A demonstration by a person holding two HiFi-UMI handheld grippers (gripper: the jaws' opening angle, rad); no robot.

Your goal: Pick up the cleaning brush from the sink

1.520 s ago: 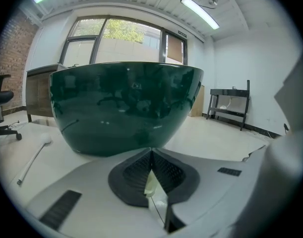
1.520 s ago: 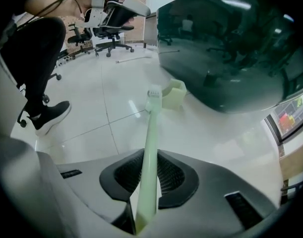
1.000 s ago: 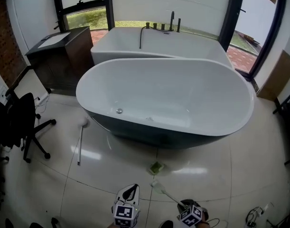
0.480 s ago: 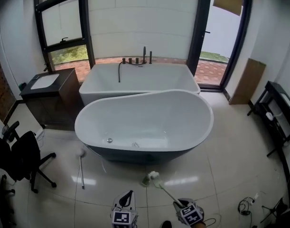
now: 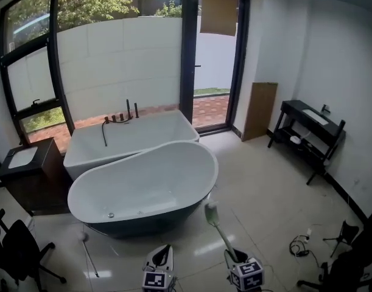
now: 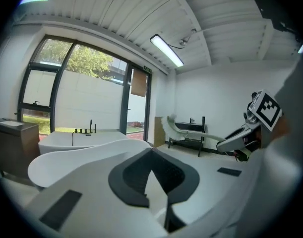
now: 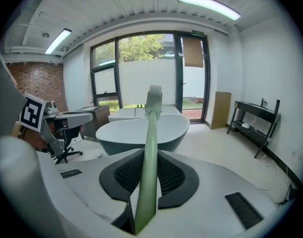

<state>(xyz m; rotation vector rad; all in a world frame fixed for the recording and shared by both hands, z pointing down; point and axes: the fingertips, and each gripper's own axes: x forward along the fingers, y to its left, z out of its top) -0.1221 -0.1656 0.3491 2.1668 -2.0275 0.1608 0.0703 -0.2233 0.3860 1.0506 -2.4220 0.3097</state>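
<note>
Right gripper [image 7: 151, 157] holds the long-handled cleaning brush with a pale green handle [image 7: 150, 128]; left gripper [image 6: 151, 155] is empty.
The right gripper's jaws are clamped on the lower part of the brush handle, which slants away from it with the white bristle head at the far end, in the air near the right end of the oval white bathtub with a dark outer shell [image 5: 149, 181]. The left gripper's jaws are together, just left of the right one, above the glossy pale tiled floor [image 5: 265, 205].
</note>
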